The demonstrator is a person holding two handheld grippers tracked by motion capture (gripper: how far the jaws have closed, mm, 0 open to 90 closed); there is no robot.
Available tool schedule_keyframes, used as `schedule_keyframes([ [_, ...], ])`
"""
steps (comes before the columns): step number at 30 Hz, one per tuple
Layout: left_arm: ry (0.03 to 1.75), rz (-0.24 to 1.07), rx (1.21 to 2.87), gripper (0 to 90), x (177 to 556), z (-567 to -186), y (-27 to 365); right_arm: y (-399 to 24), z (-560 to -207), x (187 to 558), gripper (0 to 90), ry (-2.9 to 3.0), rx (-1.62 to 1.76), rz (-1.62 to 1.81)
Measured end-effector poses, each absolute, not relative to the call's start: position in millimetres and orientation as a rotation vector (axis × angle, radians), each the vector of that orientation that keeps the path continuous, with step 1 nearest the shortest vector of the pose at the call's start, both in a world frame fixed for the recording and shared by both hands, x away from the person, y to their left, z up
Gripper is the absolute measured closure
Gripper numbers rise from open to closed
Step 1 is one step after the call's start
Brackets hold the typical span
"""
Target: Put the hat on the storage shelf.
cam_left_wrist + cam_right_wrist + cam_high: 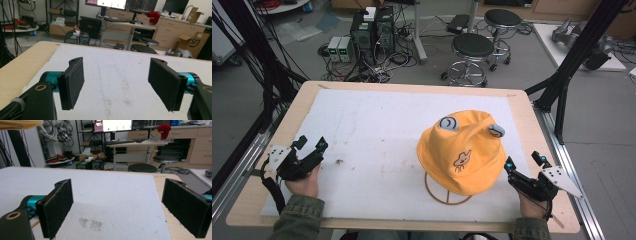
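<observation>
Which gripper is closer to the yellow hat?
The right gripper is closer. It sits just beside the yellow hat at that edge of the table, while the left gripper is far across the white mat from it.

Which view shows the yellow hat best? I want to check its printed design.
The high view: the yellow hat sits whole on its ring stand, showing its printed front and two grey ears. The right gripper view catches a yellow edge at top left, probably its brim. The left gripper view faces bare mat.
</observation>
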State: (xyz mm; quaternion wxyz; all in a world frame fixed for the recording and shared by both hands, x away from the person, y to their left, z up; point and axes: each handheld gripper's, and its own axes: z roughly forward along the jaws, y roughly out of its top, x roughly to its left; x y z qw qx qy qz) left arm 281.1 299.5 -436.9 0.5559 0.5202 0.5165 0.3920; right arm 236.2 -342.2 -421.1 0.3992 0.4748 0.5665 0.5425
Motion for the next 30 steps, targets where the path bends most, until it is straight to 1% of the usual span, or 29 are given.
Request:
schedule_keyframes([
  [30,1.227,0.912,1.234,29.3,283.0,-438.3,298.5,-337.6,-425.5,239.5,8.9,1.504,1.205,1.348],
])
